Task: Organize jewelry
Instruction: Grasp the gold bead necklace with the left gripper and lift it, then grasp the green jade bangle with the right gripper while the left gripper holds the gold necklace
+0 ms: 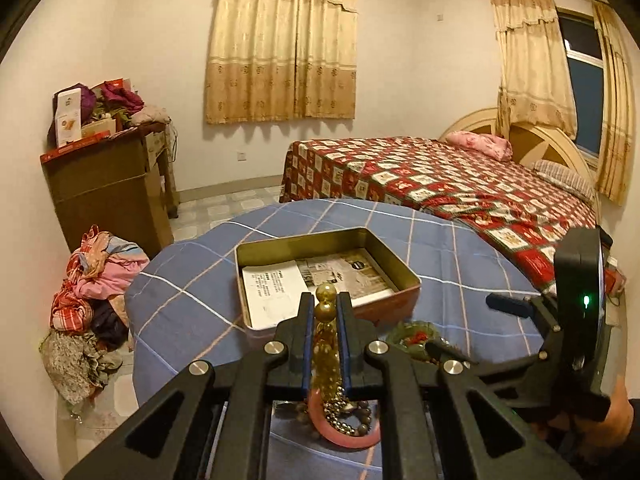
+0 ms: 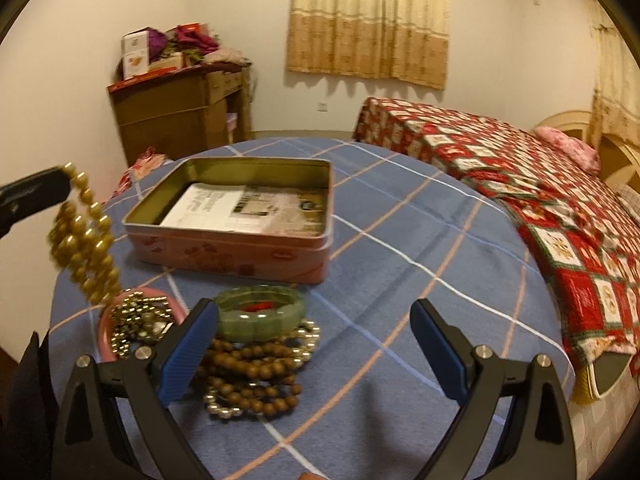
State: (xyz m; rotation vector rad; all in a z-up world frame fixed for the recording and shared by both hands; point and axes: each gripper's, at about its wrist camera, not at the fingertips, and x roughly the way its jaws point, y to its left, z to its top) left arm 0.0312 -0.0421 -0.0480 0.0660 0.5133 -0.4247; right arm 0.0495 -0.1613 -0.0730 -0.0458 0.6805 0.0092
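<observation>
My left gripper is shut on a gold bead necklace. In the right wrist view the necklace hangs from it in the air at the left, above a pink bangle with a small-bead chain inside. The open pink tin, also in the right wrist view, sits just beyond, with papers inside. My right gripper is open and empty, over the table beside a green jade bangle that lies on brown wooden beads.
The round table has a blue plaid cloth. A bed with a red patterned cover stands at the right. A brown cabinet and a clothes pile are at the left.
</observation>
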